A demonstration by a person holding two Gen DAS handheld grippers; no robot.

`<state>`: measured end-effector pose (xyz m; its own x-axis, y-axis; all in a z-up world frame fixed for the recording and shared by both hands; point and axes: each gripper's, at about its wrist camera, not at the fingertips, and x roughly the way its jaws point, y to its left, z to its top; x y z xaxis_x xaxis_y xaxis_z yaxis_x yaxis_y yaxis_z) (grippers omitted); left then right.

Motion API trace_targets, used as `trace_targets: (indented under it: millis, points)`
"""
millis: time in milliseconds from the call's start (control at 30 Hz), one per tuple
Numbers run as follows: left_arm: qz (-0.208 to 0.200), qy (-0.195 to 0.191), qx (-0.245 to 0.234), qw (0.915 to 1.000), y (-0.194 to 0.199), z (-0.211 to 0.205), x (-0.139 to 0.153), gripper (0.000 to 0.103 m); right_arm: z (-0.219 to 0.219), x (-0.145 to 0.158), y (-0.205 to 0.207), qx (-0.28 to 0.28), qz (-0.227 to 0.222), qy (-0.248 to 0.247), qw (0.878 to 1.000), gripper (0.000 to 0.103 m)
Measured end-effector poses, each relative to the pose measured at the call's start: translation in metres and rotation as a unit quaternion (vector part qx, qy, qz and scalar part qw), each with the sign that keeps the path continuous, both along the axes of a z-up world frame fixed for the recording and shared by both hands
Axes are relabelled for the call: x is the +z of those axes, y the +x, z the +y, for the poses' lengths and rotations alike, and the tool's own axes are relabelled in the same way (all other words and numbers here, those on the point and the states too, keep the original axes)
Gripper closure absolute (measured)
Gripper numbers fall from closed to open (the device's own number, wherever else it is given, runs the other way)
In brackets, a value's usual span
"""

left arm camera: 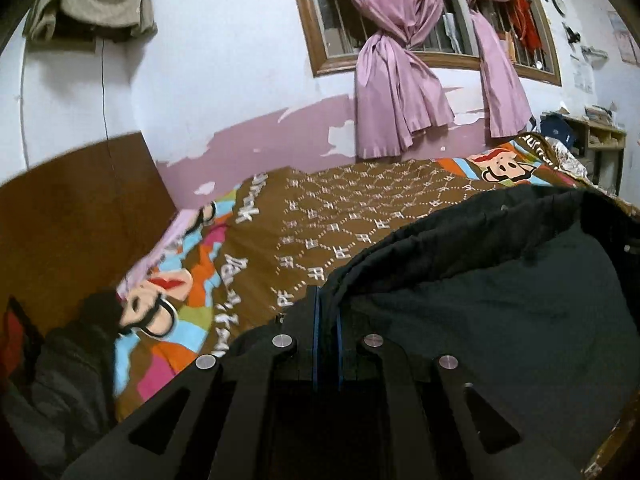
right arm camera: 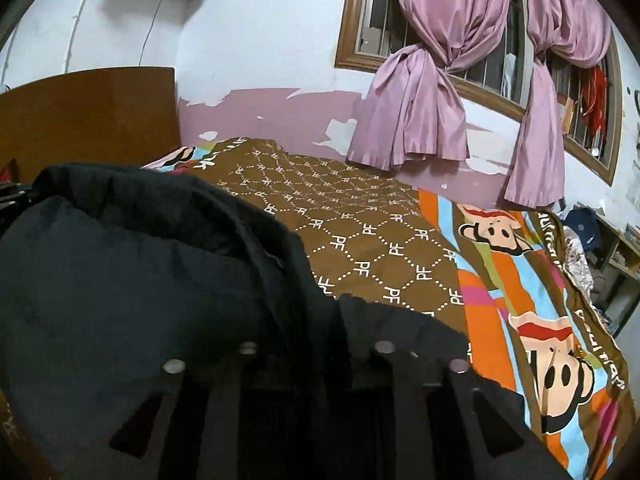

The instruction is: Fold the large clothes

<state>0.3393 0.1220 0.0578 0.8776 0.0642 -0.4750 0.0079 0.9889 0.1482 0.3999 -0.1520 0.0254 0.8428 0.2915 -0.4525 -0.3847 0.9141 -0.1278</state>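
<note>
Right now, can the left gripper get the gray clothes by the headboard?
Probably not yet. The left gripper is shut on the black coat, so it is busy. The gray clothes lie off to its left, nothing blocking.

The coat (left arm camera: 500,300) is matt black quilted cloth. The bedspread (right arm camera: 372,236) is smooth printed cloth. The headboard (left arm camera: 80,208) at left is brown wood, faintly glossy. The curtains (right arm camera: 432,80) are shiny pink cloth. The wall's pink paint (left arm camera: 280,132) is flaking.

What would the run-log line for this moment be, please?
left gripper: shut on black coat | right gripper: shut on black coat | coat over bedspread
</note>
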Motion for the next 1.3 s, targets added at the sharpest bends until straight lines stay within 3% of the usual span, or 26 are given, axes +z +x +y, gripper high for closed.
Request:
trace_targets:
  millis: [33,100,133,167,200,233,267,300,433,567,733,900,1033,1300]
  points:
    - [0.006,-0.017,-0.001,0.9998,0.003,0.003,-0.002,0.096,-0.001,0.001,-0.002,-0.001,-0.004,0.002,1.000,0.047]
    - [0.015,-0.046,-0.002,0.9988,0.006,0.009,-0.004,0.092,-0.007,0.006,-0.012,0.000,-0.021,0.014,1.000,0.029]
    - [0.017,-0.055,0.000,0.9983,0.006,0.012,-0.004,0.084,-0.009,0.008,-0.016,0.003,-0.028,0.017,0.999,0.028]
    - [0.017,-0.059,0.002,0.9981,0.008,0.012,-0.001,0.059,-0.011,0.011,-0.022,0.008,-0.029,0.018,0.999,0.028]
    - [0.013,-0.062,0.008,0.9980,0.004,0.015,0.000,0.043,-0.012,0.012,-0.025,0.012,-0.027,0.019,0.999,0.025]
    - [0.006,-0.064,0.016,0.9978,0.002,0.016,0.003,0.011,-0.012,0.012,-0.030,0.018,-0.023,0.022,0.999,0.018]
    - [-0.008,-0.069,0.023,0.9973,-0.005,0.018,0.005,0.006,-0.012,0.012,-0.036,0.026,-0.017,0.027,0.999,0.014]
    - [-0.024,-0.078,0.025,0.9963,-0.014,0.021,0.007,0.006,-0.013,0.011,-0.040,0.035,-0.011,0.032,0.999,0.008]
    - [-0.025,-0.103,0.007,0.9944,-0.039,0.025,0.010,0.006,-0.007,-0.005,-0.066,0.081,0.023,0.051,0.995,0.006]
    - [-0.005,-0.107,-0.071,0.9917,-0.066,0.010,-0.001,0.006,0.006,-0.034,-0.075,0.114,0.080,0.058,0.989,0.006]
    - [0.030,-0.086,-0.151,0.9843,-0.075,-0.023,-0.021,0.006,0.015,-0.046,-0.060,0.108,0.095,0.047,0.989,0.000]
    - [0.055,-0.024,-0.128,0.9899,-0.047,-0.047,-0.037,0.002,0.022,-0.046,-0.015,0.066,0.130,0.046,0.988,0.000]
    - [0.091,-0.039,-0.099,0.9901,-0.003,-0.045,-0.037,0.001,0.012,-0.042,0.034,0.033,0.163,0.055,0.985,0.000]
    - [0.133,-0.069,-0.062,0.9868,0.065,-0.024,-0.039,0.001,0.013,-0.049,0.087,0.013,0.155,0.019,0.988,0.000]
